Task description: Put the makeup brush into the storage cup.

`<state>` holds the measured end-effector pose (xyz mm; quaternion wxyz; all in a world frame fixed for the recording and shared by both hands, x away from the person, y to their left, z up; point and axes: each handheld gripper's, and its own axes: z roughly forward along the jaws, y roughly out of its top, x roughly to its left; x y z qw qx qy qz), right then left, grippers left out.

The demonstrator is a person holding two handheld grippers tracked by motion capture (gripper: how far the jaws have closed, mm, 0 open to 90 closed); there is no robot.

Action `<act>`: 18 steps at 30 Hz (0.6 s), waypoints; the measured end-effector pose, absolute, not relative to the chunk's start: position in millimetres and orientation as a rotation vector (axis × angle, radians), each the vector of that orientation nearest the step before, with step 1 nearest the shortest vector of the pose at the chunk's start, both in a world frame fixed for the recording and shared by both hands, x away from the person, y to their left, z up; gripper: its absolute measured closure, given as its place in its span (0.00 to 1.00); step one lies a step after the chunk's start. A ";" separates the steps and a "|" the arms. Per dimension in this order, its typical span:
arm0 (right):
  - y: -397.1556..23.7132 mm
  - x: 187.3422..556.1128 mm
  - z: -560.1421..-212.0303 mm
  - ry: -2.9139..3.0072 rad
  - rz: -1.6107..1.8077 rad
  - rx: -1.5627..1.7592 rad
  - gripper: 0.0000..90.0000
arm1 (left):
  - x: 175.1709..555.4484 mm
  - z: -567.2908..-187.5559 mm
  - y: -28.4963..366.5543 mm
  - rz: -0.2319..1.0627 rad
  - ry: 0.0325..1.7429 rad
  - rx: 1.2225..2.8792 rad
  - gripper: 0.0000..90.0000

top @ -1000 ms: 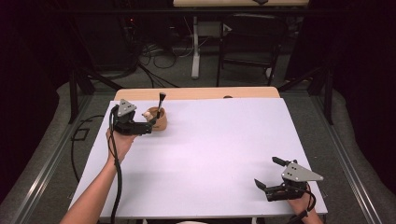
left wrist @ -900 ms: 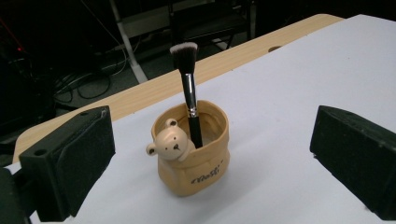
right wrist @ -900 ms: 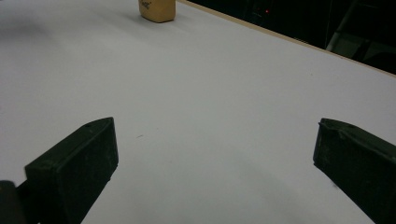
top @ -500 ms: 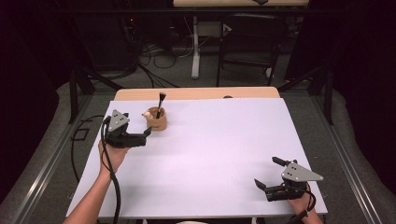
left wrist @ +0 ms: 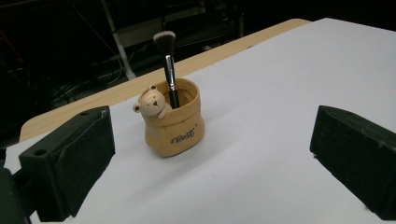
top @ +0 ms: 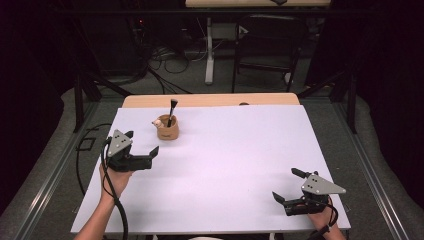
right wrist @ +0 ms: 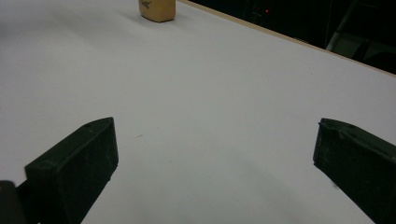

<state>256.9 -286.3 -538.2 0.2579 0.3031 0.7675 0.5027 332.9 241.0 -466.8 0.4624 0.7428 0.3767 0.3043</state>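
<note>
Left gripper jaws wide apart, empty, near table left edge at 9 o'clock. Tan bear pot with makeup brush upright inside it sits at 11 o'clock, near the far edge, apart from the jaws. Right gripper jaws apart, empty, at 4 o'clock by the near-right corner. Table centre bare between them.

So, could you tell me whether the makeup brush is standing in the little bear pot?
Yes: the makeup brush stands near upright, handle down inside the bear pot, bristles up.
</note>
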 end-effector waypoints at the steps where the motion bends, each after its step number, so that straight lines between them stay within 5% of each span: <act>1: -286.4 256.9 -538.1 2.082 1.361 0.821 0.00 | 330.2 -467.9 241.1 0.750 0.926 1.824 0.00; 18: -285.9 256.9 -538.3 2.085 1.359 0.821 0.00 | 291.0 -491.6 262.0 0.758 0.949 1.753 0.00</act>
